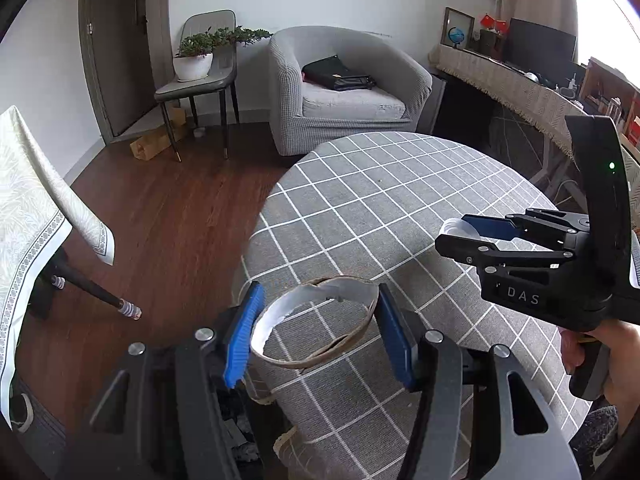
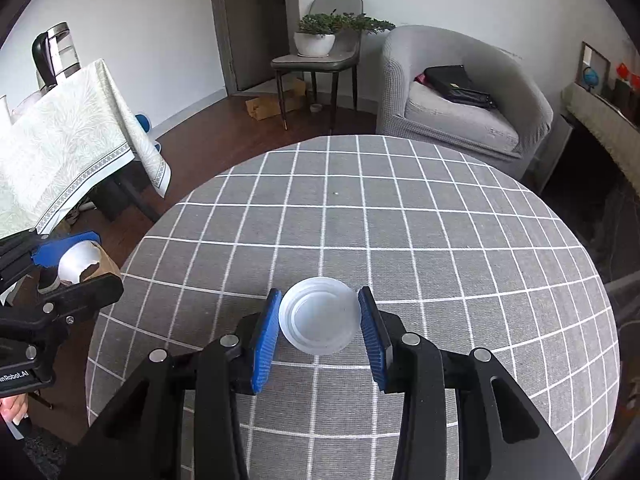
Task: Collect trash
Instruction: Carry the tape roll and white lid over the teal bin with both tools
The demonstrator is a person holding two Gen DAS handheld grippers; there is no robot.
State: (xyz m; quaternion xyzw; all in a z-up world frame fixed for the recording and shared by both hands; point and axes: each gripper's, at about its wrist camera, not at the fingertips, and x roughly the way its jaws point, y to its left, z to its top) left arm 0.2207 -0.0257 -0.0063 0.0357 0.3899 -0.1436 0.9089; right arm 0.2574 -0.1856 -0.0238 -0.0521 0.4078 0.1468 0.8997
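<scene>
The left gripper [image 1: 316, 332] squeezes a torn paper cup [image 1: 316, 322]; the right gripper [image 2: 320, 330] pinches a plastic lid [image 2: 319, 321] over the desk [image 2: 400, 208]. Both should keep a gentle, steady squeeze.

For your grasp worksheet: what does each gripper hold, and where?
Left gripper: torn brown paper cup, by its sides. Right gripper: translucent round plastic lid, by opposite edges.

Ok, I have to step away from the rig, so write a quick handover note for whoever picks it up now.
Left gripper: shut on a torn paper cup, held at the near-left edge of the checked table.
Right gripper: shut on a clear plastic lid, over the table.
Done: both pieces are picked up; no other trash shows on the table.
Left: drop both in a bin; none is in view.
</scene>
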